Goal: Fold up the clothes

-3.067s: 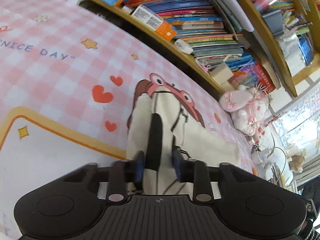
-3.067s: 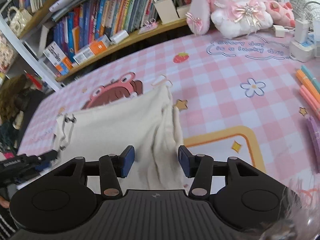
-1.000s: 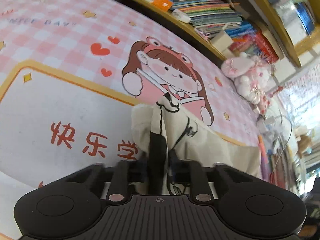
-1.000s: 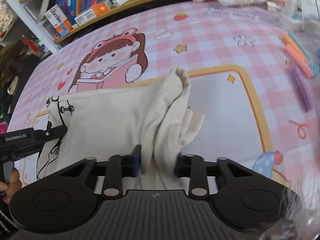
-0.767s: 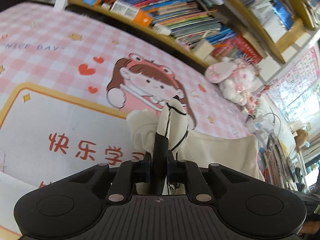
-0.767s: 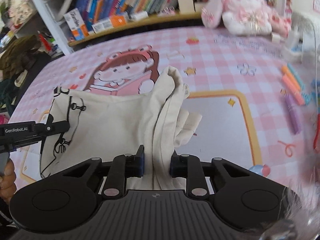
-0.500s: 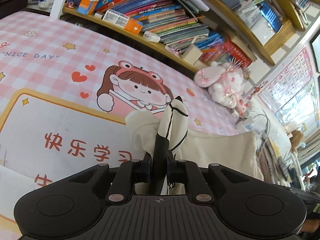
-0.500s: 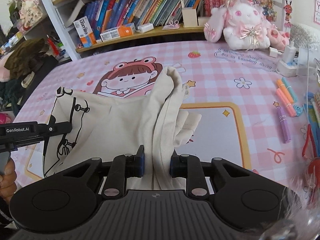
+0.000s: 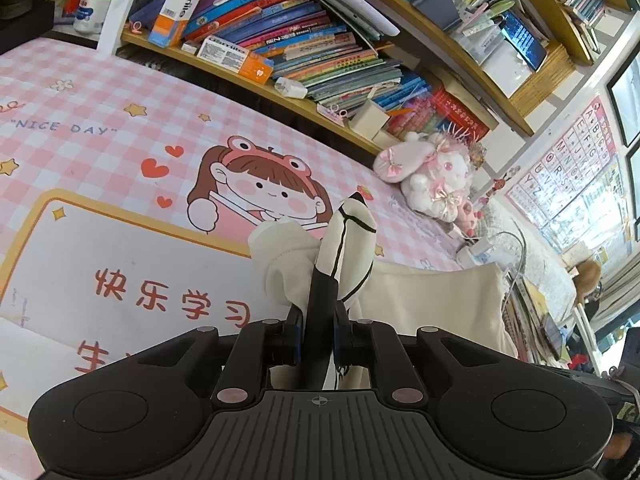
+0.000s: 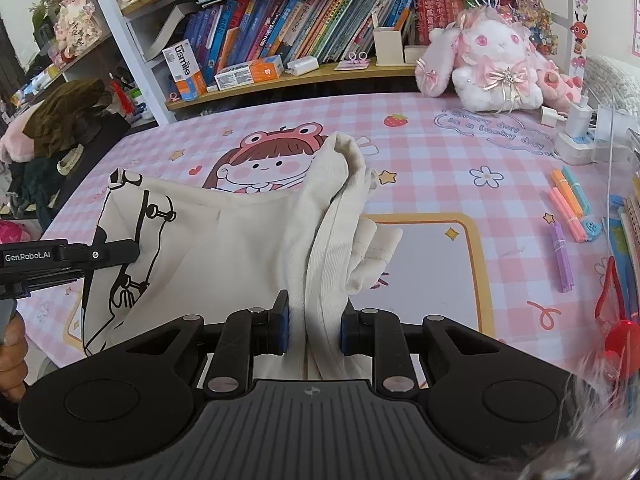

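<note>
1. While both tools grip cloth, the cream garment [image 10: 224, 248] hangs stretched between them above the counter [image 10: 440, 152], which wears a pink checked mat.
2. Left tool [image 9: 316, 330]: jaws closed on a bunched, black-printed corner of the garment; that corner stands up past the fingertips.
3. Right tool [image 10: 314, 330]: jaws clamped on a thick gathered fold, which rises ahead of the tool and droops to its right.
4. Long axis of the garment runs from one tool across to the other; top edge sags between them.
5. Ahead of both tools: bookshelf [image 10: 280, 48] along the counter's far edge, pink plush rabbit [image 10: 488, 64] ahead-right of the right tool.
6. Right of the right tool: coloured pens [image 10: 568, 200], charger block [image 10: 576, 136], near the counter's edge.
7. Bare mat lies ahead of and beneath the garment.
</note>
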`<state>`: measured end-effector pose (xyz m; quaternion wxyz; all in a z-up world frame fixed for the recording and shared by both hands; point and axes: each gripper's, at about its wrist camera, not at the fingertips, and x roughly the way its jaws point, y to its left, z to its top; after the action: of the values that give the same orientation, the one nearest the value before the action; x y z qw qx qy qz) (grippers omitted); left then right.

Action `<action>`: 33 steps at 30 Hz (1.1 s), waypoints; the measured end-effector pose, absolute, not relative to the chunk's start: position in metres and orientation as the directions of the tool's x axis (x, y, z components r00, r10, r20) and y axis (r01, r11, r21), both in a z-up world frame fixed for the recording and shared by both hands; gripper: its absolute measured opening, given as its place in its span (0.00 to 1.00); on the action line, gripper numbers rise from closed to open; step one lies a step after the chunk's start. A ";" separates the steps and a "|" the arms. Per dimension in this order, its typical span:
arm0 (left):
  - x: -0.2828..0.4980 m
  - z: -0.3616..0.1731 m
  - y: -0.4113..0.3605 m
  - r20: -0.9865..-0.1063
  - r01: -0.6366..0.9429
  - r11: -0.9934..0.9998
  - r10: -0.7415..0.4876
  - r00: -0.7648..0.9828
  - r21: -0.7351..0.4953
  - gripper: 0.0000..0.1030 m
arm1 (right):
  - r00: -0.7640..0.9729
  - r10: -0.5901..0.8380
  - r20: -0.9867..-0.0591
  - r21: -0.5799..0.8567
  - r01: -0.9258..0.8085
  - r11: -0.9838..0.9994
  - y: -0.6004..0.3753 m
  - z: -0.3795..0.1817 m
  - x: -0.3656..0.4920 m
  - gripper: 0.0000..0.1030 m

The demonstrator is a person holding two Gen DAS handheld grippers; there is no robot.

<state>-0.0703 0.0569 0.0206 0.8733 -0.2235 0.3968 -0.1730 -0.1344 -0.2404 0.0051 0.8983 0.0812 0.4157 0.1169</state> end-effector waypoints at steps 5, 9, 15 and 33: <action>-0.056 0.023 0.072 -0.606 0.137 0.829 -0.499 0.620 -0.542 0.11 | 0.635 0.264 -0.726 0.238 -0.128 0.963 -0.227 0.010 -0.127 0.20; -0.036 0.024 0.089 -0.600 0.157 0.819 -0.520 0.608 -0.552 0.11 | 0.639 0.250 -0.727 0.237 -0.108 0.965 -0.212 0.013 -0.111 0.20; -0.002 0.025 0.116 -0.581 0.180 0.798 -0.554 0.596 -0.576 0.11 | 0.652 0.232 -0.722 0.237 -0.082 0.968 -0.189 0.019 -0.082 0.20; 0.113 0.034 0.131 -0.539 0.237 0.759 -0.612 0.579 -0.606 0.11 | 0.693 0.200 -0.692 0.207 -0.075 0.975 -0.175 0.043 0.021 0.20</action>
<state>0.1129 0.1314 0.0336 0.8547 -0.2424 0.3860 -0.2483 0.0208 -0.1748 0.0432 0.9166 0.0813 0.3843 0.0753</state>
